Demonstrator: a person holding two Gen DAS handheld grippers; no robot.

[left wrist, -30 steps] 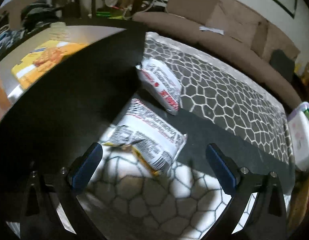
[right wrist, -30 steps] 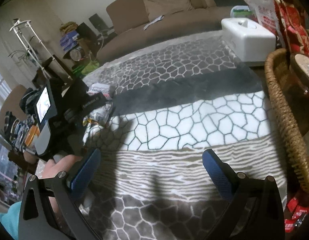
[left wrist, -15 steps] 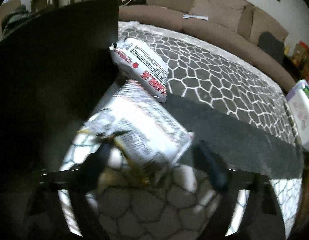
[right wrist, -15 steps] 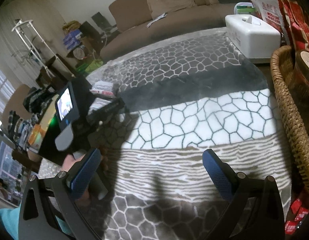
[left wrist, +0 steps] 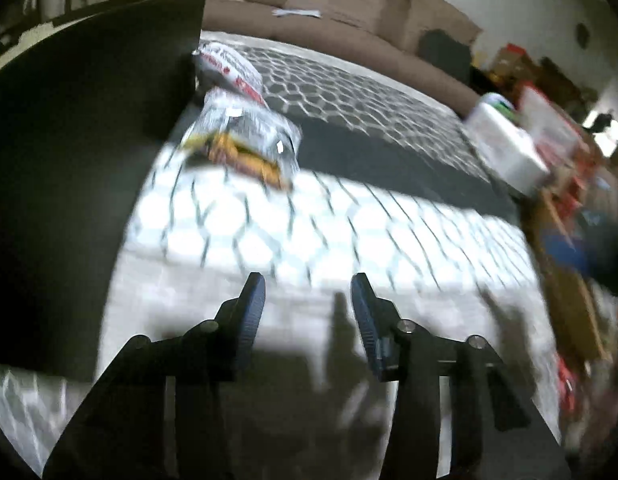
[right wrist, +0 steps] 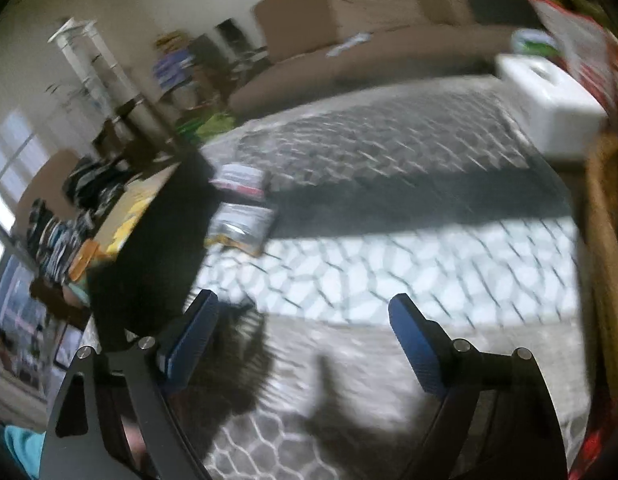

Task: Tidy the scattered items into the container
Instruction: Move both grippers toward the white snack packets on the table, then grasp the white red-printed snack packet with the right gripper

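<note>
Far left in the left wrist view: a dark table edge filling that side, blurred. Just beside its corner, two snack packets lying on the patterned rug: a silver and yellow packet nearer the camera, a white and red packet just behind it, apparently touching, though blur makes that hard to confirm. Lower centre: left gripper with blue fingers closing, part-way in, nothing between them, only pale rug beneath. Well apart from both packets. Right side: a white box at the rug's far corner, with red packaging beyond it, smeared.

In the right wrist view, at the left: the same dark table, with the silver and yellow packet and the white and red packet next to its corner on the rug. Lower centre: right gripper, blue fingers wide but closing slightly, empty, hovering over grey and white rug. Far right: white box, and below it the brown woven rim of a basket along the frame edge. Both packets on the rug, well apart from the basket.
</note>
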